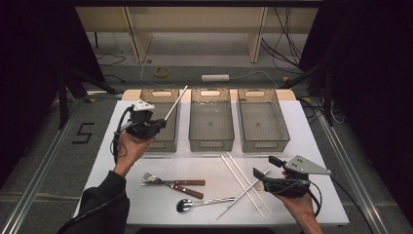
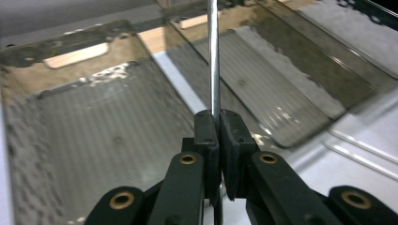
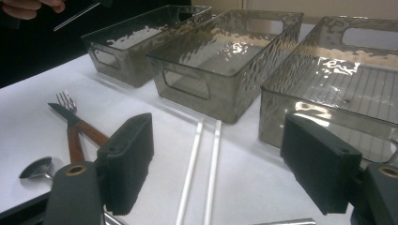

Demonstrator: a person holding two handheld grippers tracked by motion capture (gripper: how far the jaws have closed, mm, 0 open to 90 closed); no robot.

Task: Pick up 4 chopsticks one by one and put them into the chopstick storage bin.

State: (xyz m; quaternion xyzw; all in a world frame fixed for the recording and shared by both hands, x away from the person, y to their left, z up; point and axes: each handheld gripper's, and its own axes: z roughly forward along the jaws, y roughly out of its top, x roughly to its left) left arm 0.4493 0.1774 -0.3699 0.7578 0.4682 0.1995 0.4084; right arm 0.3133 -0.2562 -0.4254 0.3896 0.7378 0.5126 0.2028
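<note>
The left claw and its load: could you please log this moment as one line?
left claw: shut on metal chopstick | over left bin | right claw: open, empty | table: fork, knife, spoon, chopsticks

Your right gripper [image 3: 216, 168] hangs with its black jaws wide apart over the white table [image 3: 28, 122]. Between them lie two white sticks [image 3: 202, 173], side by side. Beyond stand three smoky clear bins [image 3: 225, 61] in a row. At the left lie a fork [image 3: 70, 105], a knife [image 3: 77, 124] and a spoon [image 3: 35, 168].
</note>
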